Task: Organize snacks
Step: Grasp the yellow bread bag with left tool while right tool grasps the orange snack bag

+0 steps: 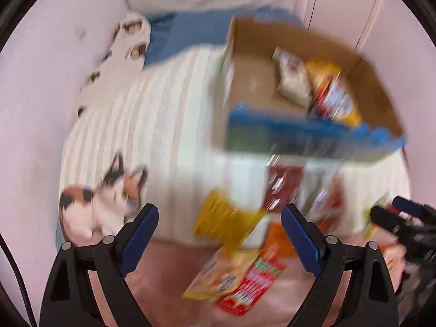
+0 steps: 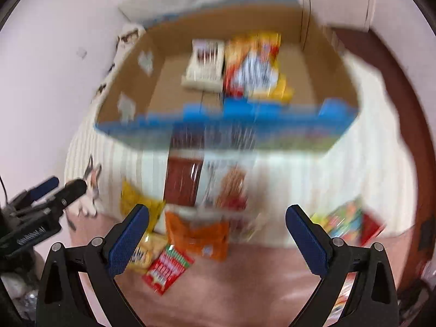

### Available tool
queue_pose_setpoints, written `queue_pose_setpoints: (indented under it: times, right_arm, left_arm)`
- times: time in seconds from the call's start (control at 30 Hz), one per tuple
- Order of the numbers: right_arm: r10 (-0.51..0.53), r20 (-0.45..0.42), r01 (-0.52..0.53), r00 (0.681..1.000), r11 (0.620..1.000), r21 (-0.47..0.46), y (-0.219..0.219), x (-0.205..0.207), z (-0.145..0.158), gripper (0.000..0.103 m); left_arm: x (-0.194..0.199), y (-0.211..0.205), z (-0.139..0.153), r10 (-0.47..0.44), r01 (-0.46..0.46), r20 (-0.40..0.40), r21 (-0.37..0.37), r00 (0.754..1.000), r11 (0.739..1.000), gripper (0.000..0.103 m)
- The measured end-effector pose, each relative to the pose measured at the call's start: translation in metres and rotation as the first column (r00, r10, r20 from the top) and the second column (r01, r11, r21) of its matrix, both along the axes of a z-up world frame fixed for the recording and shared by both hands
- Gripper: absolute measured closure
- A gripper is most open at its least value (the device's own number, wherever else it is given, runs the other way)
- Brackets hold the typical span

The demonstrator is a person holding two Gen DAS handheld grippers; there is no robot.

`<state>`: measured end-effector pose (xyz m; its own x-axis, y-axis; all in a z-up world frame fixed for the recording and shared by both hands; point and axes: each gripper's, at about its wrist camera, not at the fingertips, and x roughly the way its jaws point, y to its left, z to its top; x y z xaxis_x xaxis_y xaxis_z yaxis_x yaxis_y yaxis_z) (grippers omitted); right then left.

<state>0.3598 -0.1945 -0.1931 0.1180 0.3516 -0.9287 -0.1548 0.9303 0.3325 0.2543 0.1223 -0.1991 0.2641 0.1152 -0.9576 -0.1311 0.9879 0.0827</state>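
Both views are motion-blurred. An open cardboard box with a blue front edge sits on a striped cream blanket; it also shows in the right wrist view. Inside lie a white snack pack and a yellow-red bag. Loose snacks lie in front: a yellow bag, a yellow-and-red pack, a dark red pack, an orange bag and a red box. My left gripper is open and empty above the yellow packs. My right gripper is open and empty above the orange bag.
A cat print marks the blanket's left part. Colourful packs lie at the right blanket edge. A blue cloth lies behind the box. Pink bedding is nearest. The other gripper shows at each view's side.
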Motion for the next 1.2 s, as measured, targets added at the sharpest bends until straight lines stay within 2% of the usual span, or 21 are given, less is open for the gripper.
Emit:
queue_pose_setpoints:
  times: [0.13,0.2,0.27,0.33,0.47,0.5,0.53,0.6,0.67,0.77,0.83,0.87,0.93,0.97,1.03,1.1,1.17,1.2]
  right_arm:
    - [-0.010,-0.130,0.014,0.991,0.999,0.029,0.008,-0.023,-0.046,0.001]
    - [-0.015,-0.177,0.022,0.984,0.999,0.039,0.011,-0.035,-0.063,0.001]
    - [-0.014,-0.219,0.025,0.976,0.999,0.048,0.014,-0.046,-0.075,0.001]
    - [-0.020,-0.251,0.033,0.968,0.998,0.048,0.015,-0.057,-0.085,0.001]
    - [-0.029,-0.306,0.039,0.952,0.999,0.029,0.018,-0.080,-0.104,0.001]
    - [-0.038,-0.318,0.048,0.947,0.998,0.026,0.017,-0.086,-0.108,0.001]
    - [-0.043,-0.324,0.054,0.945,0.998,0.023,0.017,-0.090,-0.111,0.001]
    - [-0.031,-0.302,0.034,0.953,0.999,0.005,0.020,-0.095,-0.109,0.001]
    - [0.017,-0.237,-0.026,0.971,0.999,-0.034,0.028,-0.095,-0.100,0.001]
    - [0.174,-0.109,-0.187,0.979,0.974,-0.125,0.052,-0.092,-0.082,0.001]
    - [0.334,-0.037,-0.335,0.942,0.919,-0.208,0.079,-0.092,-0.073,0.001]
    - [0.404,-0.013,-0.394,0.915,0.883,-0.256,0.092,-0.091,-0.071,0.001]
    - [0.558,-0.001,-0.524,0.830,0.778,-0.348,0.122,-0.096,-0.074,0.001]
    - [0.622,0.003,-0.570,0.783,0.720,-0.396,0.135,-0.100,-0.078,0.001]
    - [0.731,-0.028,-0.646,0.682,0.583,-0.492,0.159,-0.111,-0.093,0.001]
    - [0.785,-0.058,-0.671,0.617,0.486,-0.560,0.174,-0.118,-0.110,0.003]
    - [0.806,-0.093,-0.674,0.584,0.418,-0.610,0.183,-0.120,-0.127,0.009]
    - [0.805,-0.113,-0.668,0.583,0.395,-0.631,0.185,-0.119,-0.136,0.018]
  left_arm:
    - [-0.023,0.004,-0.059,-0.070,0.079,-0.176,0.045,0.982,0.996,0.011]
    - [-0.037,0.004,-0.083,-0.079,0.092,-0.229,0.049,0.970,0.995,0.011]
    - [-0.048,0.001,-0.100,-0.096,0.107,-0.261,0.025,0.961,0.994,0.011]
    - [-0.054,-0.012,-0.114,-0.163,0.168,-0.291,-0.008,0.943,0.986,0.011]
    - [-0.058,-0.042,-0.144,-0.270,0.298,-0.339,0.032,0.901,0.954,0.011]
    - [-0.057,-0.044,-0.148,-0.269,0.296,-0.337,0.032,0.902,0.955,0.021]
    - [-0.057,-0.042,-0.152,-0.248,0.268,-0.332,0.016,0.910,0.963,0.038]
    - [-0.056,-0.031,-0.152,-0.184,0.183,-0.327,-0.033,0.927,0.983,0.039]
    - [-0.057,-0.009,-0.146,-0.078,0.056,-0.304,-0.081,0.949,0.995,0.039]
    - [-0.069,0.028,-0.140,0.085,-0.128,-0.283,-0.138,0.956,0.982,0.039]
    - [-0.082,0.052,-0.142,0.183,-0.243,-0.294,-0.183,0.938,0.953,0.039]
    - [-0.085,0.056,-0.145,0.204,-0.271,-0.305,-0.198,0.930,0.942,0.039]
    - [-0.095,0.067,-0.150,0.240,-0.324,-0.318,-0.244,0.917,0.914,0.039]
    - [-0.097,0.068,-0.151,0.245,-0.331,-0.317,-0.254,0.916,0.909,0.039]
    - [-0.101,0.068,-0.149,0.246,-0.331,-0.308,-0.265,0.919,0.906,0.039]
    - [-0.101,0.068,-0.146,0.232,-0.312,-0.300,-0.253,0.925,0.916,0.039]
    - [-0.100,0.064,-0.137,0.212,-0.283,-0.283,-0.242,0.935,0.928,0.039]
    - [-0.101,0.062,-0.133,0.206,-0.273,-0.271,-0.238,0.940,0.932,0.039]
